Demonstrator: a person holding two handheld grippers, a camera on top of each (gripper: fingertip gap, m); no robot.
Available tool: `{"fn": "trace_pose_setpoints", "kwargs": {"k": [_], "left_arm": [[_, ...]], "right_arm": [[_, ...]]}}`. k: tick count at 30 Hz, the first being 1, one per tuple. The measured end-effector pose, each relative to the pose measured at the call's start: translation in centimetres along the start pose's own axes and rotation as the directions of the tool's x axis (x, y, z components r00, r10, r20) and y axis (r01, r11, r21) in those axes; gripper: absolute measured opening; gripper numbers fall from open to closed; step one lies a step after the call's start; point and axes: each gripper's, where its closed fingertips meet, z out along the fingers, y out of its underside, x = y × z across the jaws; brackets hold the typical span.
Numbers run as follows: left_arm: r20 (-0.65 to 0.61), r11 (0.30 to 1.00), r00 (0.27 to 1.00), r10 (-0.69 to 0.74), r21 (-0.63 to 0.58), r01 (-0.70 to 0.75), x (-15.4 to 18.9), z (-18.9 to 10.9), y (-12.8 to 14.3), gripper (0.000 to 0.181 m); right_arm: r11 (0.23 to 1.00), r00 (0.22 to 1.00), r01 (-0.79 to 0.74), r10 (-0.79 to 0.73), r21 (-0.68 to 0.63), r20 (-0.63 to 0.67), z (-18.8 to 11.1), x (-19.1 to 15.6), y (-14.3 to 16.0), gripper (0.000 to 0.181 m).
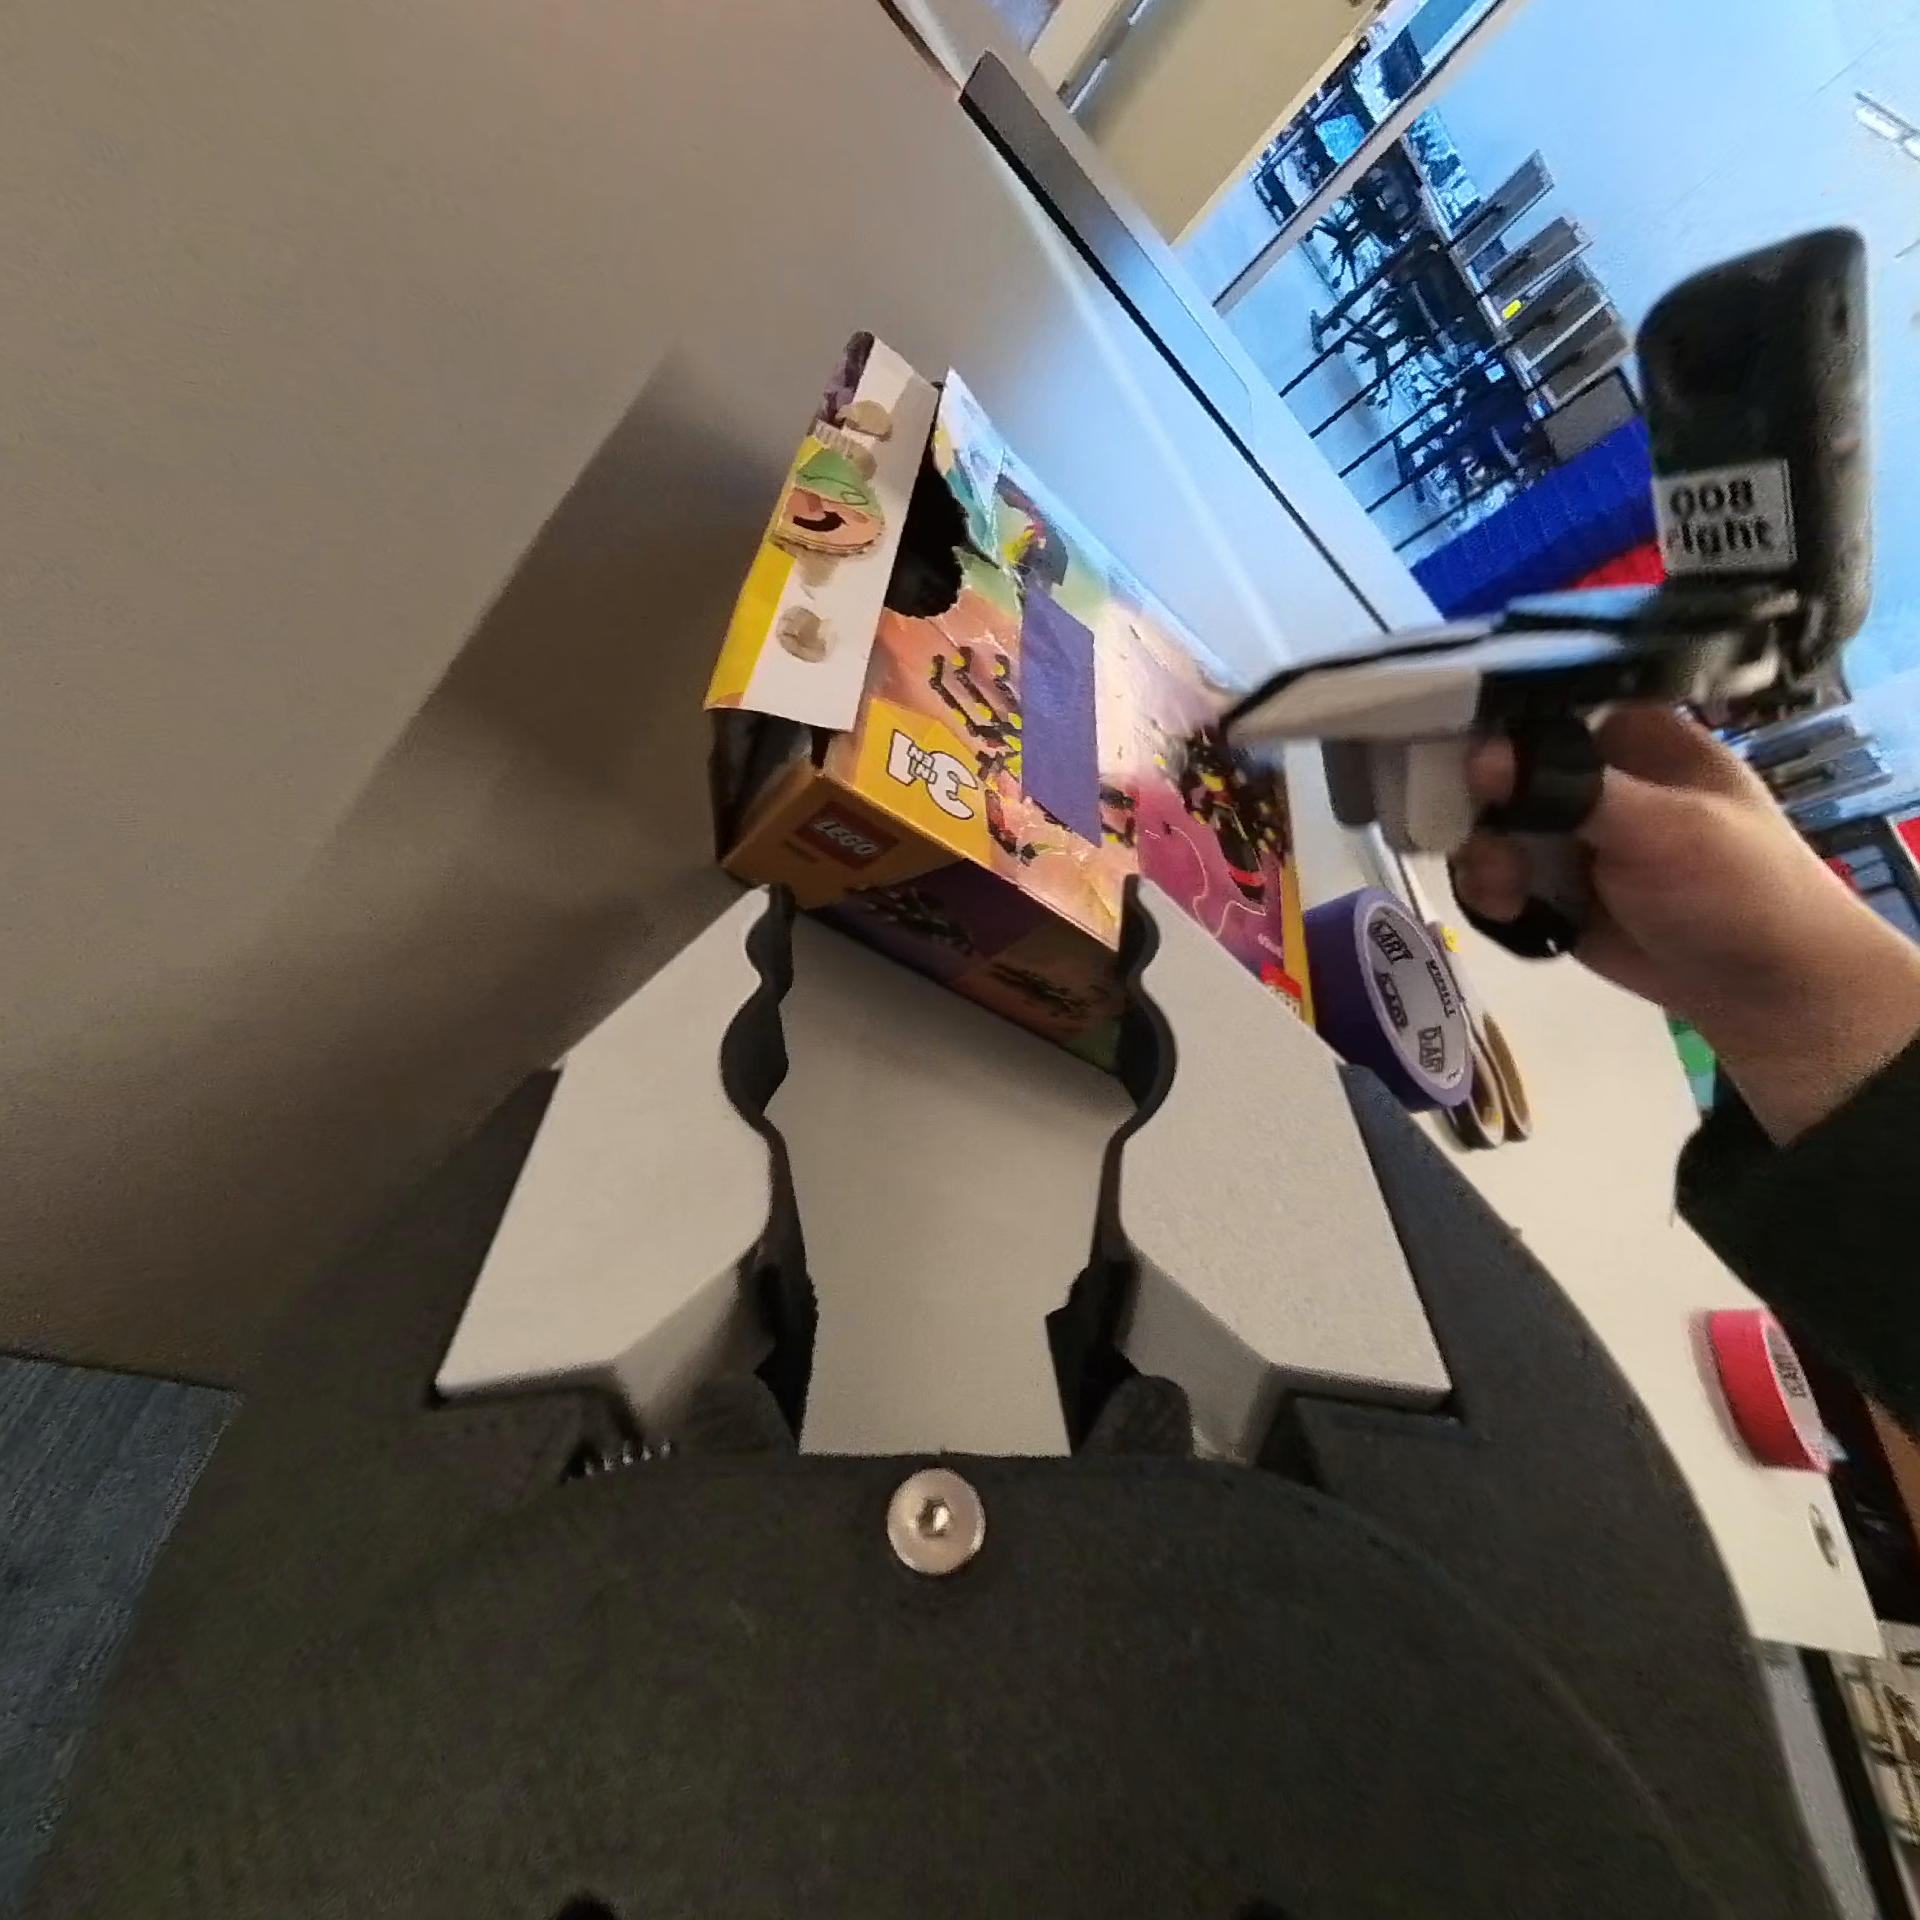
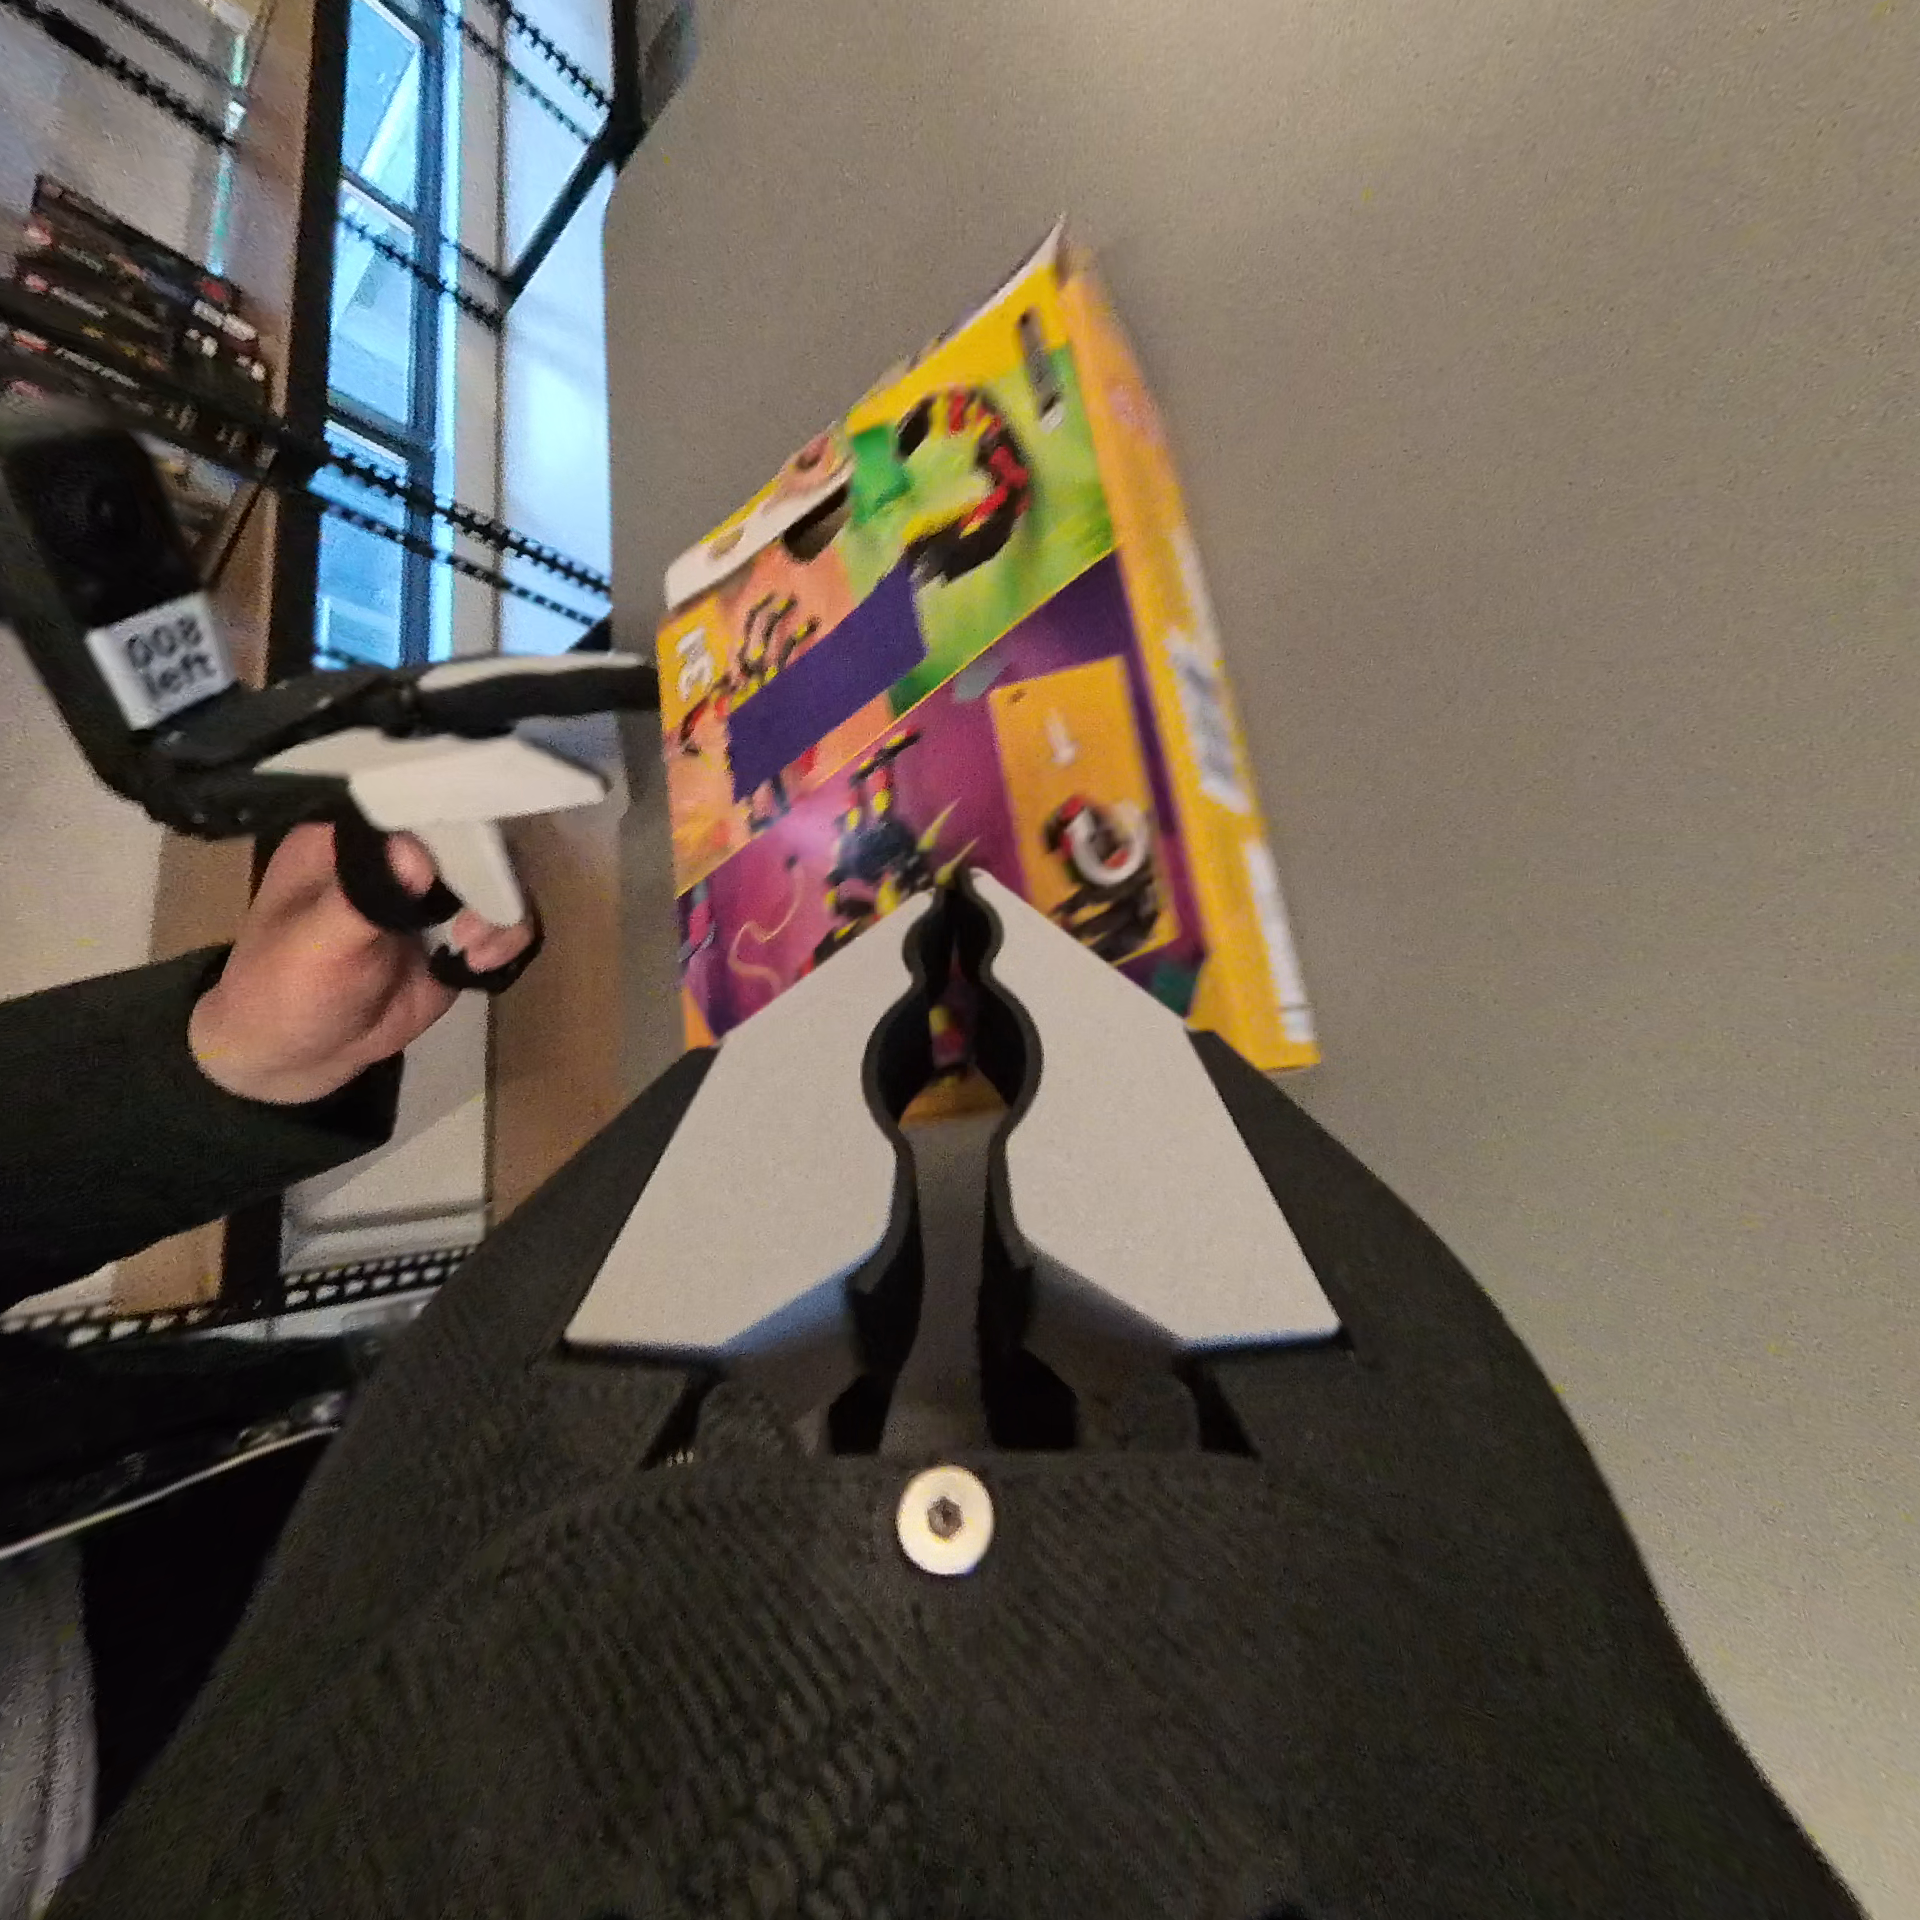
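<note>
Toy box [image 1: 997,727], colourful cardboard, is stood on edge on the grey table [image 1: 312,520], end flap torn open. Left gripper [image 1: 951,925] is set wide, jaws spanning the box's narrow edge — probably bracing it upright; contact can't be confirmed. Right gripper [image 2: 954,883] is nearly closed, tips at the printed face, nothing seen between them. Purple tape roll [image 1: 1392,997] and red tape roll [image 1: 1766,1392] are lying nearby. Windows and shelving are seen behind.

Black gripper [image 1: 951,914] bodies, grey fingers (silver screw), dark sleeves.
</note>
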Motion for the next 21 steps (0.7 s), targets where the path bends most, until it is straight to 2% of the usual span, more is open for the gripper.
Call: {"fn": "trace_pose_setpoints", "kwargs": {"k": [2,3,5,6,8,10,12,13,14,16,18,20,21], "left_arm": [[-0.011,1.0,1.0,-0.018,-0.011,0.018,0.0,0.1,0.1,0.064],[-0.019,0.999,0.999,-0.032,-0.031,0.032,0.0,0.3,0.3,0.067],[-0.042,0.994,0.996,-0.077,-0.087,0.073,0.1,1.1,1.1,0.068],[-0.053,0.991,0.995,-0.088,-0.109,0.082,0.2,1.5,1.4,0.065],[-0.041,0.992,0.997,-0.065,-0.108,0.06,0.0,2.0,1.3,0.058],[-0.026,0.996,0.999,-0.022,-0.087,0.02,-0.5,2.4,0.6,0.057],[-0.011,0.996,1.0,-0.01,-0.091,0.009,-1.3,2.8,-0.3,0.059],[-0.004,0.995,1.0,-0.002,-0.098,0.002,-1.8,2.9,-0.9,0.059],[0.006,0.995,1.0,0.002,-0.1,-0.001,-2.5,2.9,-1.6,0.058],[0.049,0.996,0.999,0.01,-0.092,-0.005,-4.2,2.6,-3.2,0.057],[0.057,0.995,0.998,0.02,-0.101,-0.015,-5.2,2.3,-4.3,0.054],[0.007,0.992,1.0,0.014,-0.127,-0.013,-5.2,2.4,-4.7,0.054],[-0.019,0.99,1.0,-0.004,-0.144,0.002,-5.2,2.5,-4.8,0.058]], "right_arm": [[0.999,1.0,0.026,-0.025,-0.028,0.018,0.0,-1.6,1.5,0.0],[0.997,0.997,0.075,-0.075,0.001,-0.029,-0.4,-1.5,1.2,0.004],[0.972,0.967,0.199,-0.174,0.125,-0.183,-2.0,-0.1,-1.8,0.03],[0.954,0.947,0.245,-0.198,0.174,-0.254,-2.9,0.9,-3.4,0.036],[0.951,0.935,0.244,-0.178,0.191,-0.308,-3.2,3.4,-5.1,0.051],[0.982,0.978,0.143,-0.122,0.12,-0.17,-1.5,4.1,-4.4,0.046],[0.998,0.999,0.052,-0.052,0.04,0.004,-0.3,3.2,-2.9,0.025],[1.0,1.0,0.0,0.0,0.028,0.02,-0.1,3.2,-2.6,0.032],[0.999,0.999,-0.028,0.027,0.022,0.025,-0.1,3.0,-2.1,0.031],[0.998,0.997,-0.035,0.038,-0.053,0.06,-0.3,1.6,-0.4,0.012],[0.99,0.999,-0.028,0.033,-0.135,0.034,-0.1,1.2,1.3,0.009],[0.994,0.999,-0.042,0.041,-0.096,-0.012,0.1,2.0,0.7,0.014],[0.993,0.995,-0.101,0.102,-0.064,0.006,0.2,2.0,0.1,0.022]]}}
